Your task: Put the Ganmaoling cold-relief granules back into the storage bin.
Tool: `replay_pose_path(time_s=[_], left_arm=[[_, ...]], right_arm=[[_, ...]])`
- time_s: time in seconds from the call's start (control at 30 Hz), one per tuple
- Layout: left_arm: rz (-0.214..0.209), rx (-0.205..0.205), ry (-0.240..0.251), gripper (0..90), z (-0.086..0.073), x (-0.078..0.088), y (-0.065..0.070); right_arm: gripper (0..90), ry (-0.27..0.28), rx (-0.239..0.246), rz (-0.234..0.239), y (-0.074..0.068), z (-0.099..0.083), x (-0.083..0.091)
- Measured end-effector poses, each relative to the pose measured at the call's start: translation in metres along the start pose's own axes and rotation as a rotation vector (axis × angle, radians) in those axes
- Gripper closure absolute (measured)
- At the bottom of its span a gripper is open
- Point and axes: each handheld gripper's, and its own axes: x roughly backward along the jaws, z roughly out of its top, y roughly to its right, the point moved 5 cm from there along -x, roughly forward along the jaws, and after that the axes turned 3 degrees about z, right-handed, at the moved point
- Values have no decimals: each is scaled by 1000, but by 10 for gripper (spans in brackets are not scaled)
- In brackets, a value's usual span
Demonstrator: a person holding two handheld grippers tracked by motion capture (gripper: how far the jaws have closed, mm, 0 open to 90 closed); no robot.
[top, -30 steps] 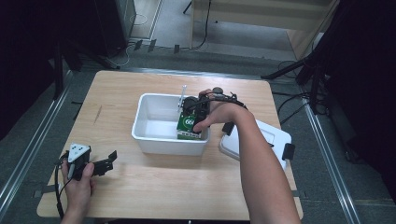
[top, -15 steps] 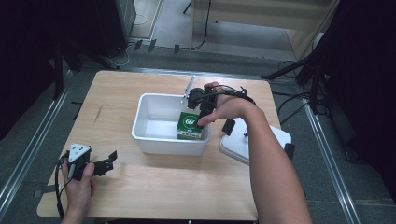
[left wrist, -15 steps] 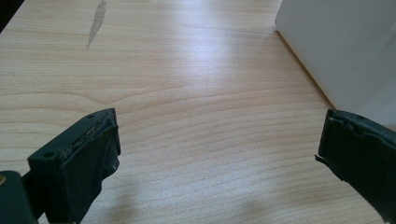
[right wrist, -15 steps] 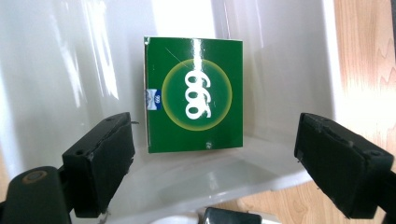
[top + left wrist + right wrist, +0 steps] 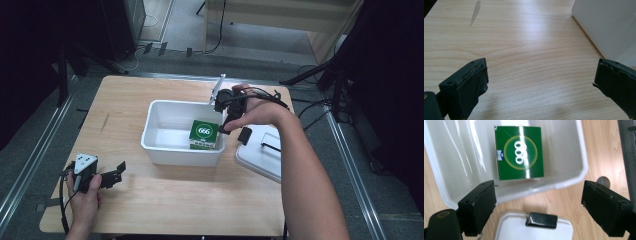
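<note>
Inside the white tub (image 5: 579, 157) lies a glossy green box (image 5: 519, 152), white-ringed.

left gripper (image 5: 111, 175): low at near left corner, fingers (image 5: 466, 87) spread, empty | right gripper (image 5: 227, 112): raised on outstretched forearm, tilted downward, fingers (image 5: 479, 205) spread, empty
</note>
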Motion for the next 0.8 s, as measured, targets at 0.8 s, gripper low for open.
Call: replay_pose_path(time_s=[0.8], left_arm=[[7,-10,-1,0,-1,0,1]], right_arm=[[146,-11,-80,-36,6,-64,21]])
